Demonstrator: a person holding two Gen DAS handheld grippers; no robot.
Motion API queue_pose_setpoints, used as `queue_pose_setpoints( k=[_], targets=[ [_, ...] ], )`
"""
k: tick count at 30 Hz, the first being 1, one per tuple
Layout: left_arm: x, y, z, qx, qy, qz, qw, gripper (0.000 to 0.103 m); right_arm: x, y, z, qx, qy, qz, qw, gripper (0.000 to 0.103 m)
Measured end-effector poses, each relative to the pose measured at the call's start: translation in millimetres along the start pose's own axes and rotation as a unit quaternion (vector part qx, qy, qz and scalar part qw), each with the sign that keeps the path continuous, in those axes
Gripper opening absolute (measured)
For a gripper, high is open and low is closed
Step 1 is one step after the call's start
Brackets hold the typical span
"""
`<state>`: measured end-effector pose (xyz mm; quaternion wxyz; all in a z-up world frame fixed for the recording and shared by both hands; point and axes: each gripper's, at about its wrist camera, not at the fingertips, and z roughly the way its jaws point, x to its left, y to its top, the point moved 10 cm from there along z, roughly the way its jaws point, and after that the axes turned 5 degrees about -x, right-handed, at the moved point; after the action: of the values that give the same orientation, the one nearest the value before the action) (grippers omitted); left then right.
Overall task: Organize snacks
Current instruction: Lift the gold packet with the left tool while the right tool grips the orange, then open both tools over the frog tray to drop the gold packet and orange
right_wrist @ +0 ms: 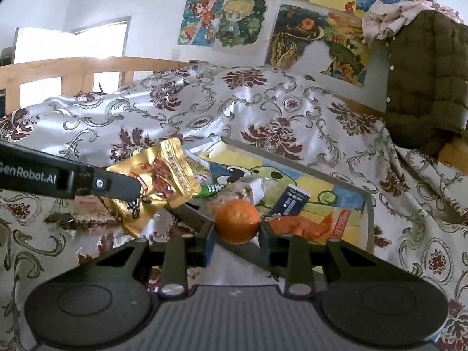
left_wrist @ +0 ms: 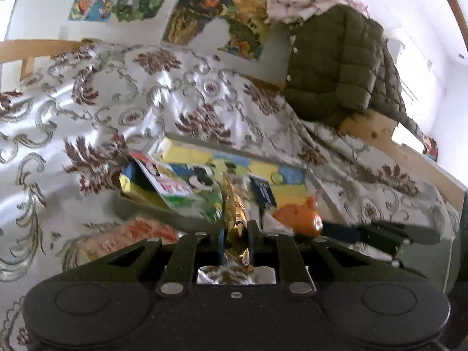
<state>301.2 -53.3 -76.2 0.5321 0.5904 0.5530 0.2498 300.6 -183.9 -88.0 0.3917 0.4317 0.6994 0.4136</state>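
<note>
My left gripper (left_wrist: pixel 237 228) is shut on a crinkled gold foil snack packet (left_wrist: pixel 234 201), held just above the bedspread. In the right wrist view the packet (right_wrist: pixel 163 175) hangs at the tip of the left gripper (right_wrist: pixel 137 188), which reaches in from the left. My right gripper (right_wrist: pixel 237 231) is shut on a round orange (right_wrist: pixel 237 222), pinched between both pads at the near edge of a grey tray (right_wrist: pixel 369 201). The tray has a cartoon picture on its floor. In the left wrist view the orange (left_wrist: pixel 304 219) shows to the right of the packet.
In the tray lie a dark blue packet (right_wrist: pixel 289 201), an orange wrapper (right_wrist: pixel 307 225), a green packet (right_wrist: pixel 210 188) and a green-and-white bag (left_wrist: pixel 178 187). A red-and-white packet (right_wrist: pixel 90 207) lies on the floral bedspread (right_wrist: pixel 263 111). An olive puffer jacket (right_wrist: pixel 427 82) hangs at the right; a wooden rail (right_wrist: pixel 73 70) runs behind.
</note>
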Motion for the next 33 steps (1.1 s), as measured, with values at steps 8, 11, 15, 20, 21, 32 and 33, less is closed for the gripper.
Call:
queue_pose_setpoints(
  k=[8, 11, 15, 20, 21, 32, 33],
  targets=[
    [17.4, 39.2, 29.5, -0.062, 0.030, -0.021, 0.9974, 0.016, 1.8, 6.4, 12.3, -0.011, -0.009, -0.005, 1.000, 0.036],
    [26.4, 39.8, 52.7, -0.055, 0.041, -0.043, 0.9968, 0.016, 0.8, 12.8, 22.7, -0.017, -0.017, 0.003, 1.000, 0.036],
    [34.8, 37.2, 70.5, -0.045, 0.045, -0.043, 0.9970, 0.016, -3.8, 13.4, 38.4, -0.014, -0.023, 0.019, 0.999, 0.036],
    [50.5, 32.2, 85.3, -0.025, 0.058, -0.058, 0.9963, 0.016, -6.7, 6.6, 47.4, -0.003, -0.024, 0.026, 0.999, 0.036],
    [53.1, 31.1, 88.3, -0.020, 0.058, -0.065, 0.9960, 0.016, -7.2, 4.6, 48.7, 0.000, -0.025, 0.026, 0.999, 0.036],
    [45.5, 23.2, 96.0, 0.003, 0.058, -0.045, 0.9973, 0.017, -12.2, -2.7, 50.2, 0.011, -0.032, 0.033, 0.999, 0.040],
    [44.4, 22.5, 95.9, 0.004, 0.058, -0.043, 0.9973, 0.020, -11.9, -2.4, 49.3, 0.009, -0.033, 0.032, 0.999, 0.042]
  ],
)
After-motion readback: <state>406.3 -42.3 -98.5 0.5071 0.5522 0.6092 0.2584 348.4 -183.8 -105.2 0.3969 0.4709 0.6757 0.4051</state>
